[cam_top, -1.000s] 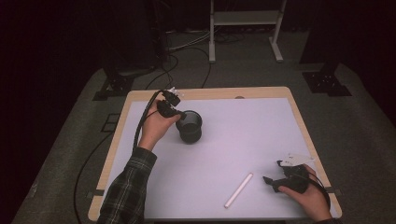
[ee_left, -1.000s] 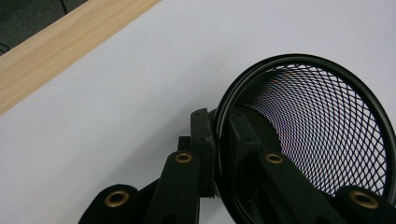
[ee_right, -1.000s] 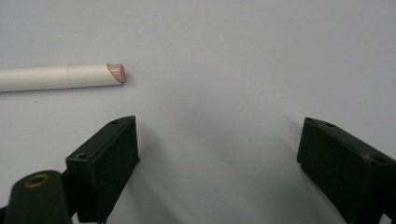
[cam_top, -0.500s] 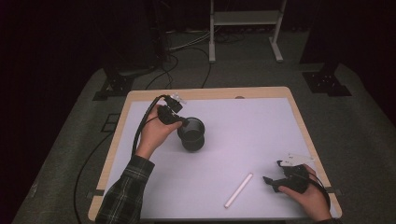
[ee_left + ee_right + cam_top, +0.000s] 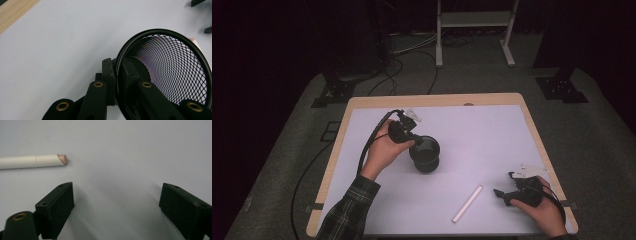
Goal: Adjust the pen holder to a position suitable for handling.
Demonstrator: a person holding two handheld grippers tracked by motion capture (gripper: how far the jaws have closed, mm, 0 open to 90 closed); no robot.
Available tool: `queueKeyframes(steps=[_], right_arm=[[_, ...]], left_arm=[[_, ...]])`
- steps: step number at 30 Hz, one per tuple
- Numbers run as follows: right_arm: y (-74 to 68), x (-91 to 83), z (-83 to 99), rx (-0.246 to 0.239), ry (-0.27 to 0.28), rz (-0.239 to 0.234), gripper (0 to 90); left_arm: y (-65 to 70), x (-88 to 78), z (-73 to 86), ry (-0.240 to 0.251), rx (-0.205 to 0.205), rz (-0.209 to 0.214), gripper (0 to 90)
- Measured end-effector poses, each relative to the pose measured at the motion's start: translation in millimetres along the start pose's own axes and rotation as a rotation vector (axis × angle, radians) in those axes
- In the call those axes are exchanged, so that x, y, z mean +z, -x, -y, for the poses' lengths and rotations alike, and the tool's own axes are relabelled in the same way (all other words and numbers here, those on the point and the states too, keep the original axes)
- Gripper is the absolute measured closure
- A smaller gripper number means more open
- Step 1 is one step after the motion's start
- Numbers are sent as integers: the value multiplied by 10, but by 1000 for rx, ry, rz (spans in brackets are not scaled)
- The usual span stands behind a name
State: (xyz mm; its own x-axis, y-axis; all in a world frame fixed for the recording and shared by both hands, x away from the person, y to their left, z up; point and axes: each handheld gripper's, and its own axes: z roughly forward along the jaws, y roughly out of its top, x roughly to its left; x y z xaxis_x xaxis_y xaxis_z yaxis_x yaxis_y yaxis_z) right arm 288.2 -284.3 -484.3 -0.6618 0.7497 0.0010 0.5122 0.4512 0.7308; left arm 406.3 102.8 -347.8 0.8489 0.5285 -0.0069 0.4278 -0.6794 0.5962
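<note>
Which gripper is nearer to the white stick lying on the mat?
Right. The right gripper rests open just beside the white stick, apart from it. The left gripper is farther up the table, shut on the rim of the black mesh cup.

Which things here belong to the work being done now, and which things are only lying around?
In the work:
- black mesh cup, its rim clamped by the left gripper
- white stick, lying on the table just ahead of the open right gripper

Lying about:
- metal stand on the floor behind the table
- cables on the floor
</note>
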Motion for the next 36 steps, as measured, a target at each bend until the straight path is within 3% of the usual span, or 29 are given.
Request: queueKeyframes(steps=[10, 20, 36], right_arm=[[0, 0, 0, 0, 0, 0, 114], [-1, 0, 0, 1, 0, 0, 114], [-2, 0, 1, 2, 0, 0, 114]], left_arm=[[145, 103, 7, -9, 15, 50, 830], [322, 189, 29, -27, 37, 74, 830], [470, 341, 36, -68, 36, 112, 829]])
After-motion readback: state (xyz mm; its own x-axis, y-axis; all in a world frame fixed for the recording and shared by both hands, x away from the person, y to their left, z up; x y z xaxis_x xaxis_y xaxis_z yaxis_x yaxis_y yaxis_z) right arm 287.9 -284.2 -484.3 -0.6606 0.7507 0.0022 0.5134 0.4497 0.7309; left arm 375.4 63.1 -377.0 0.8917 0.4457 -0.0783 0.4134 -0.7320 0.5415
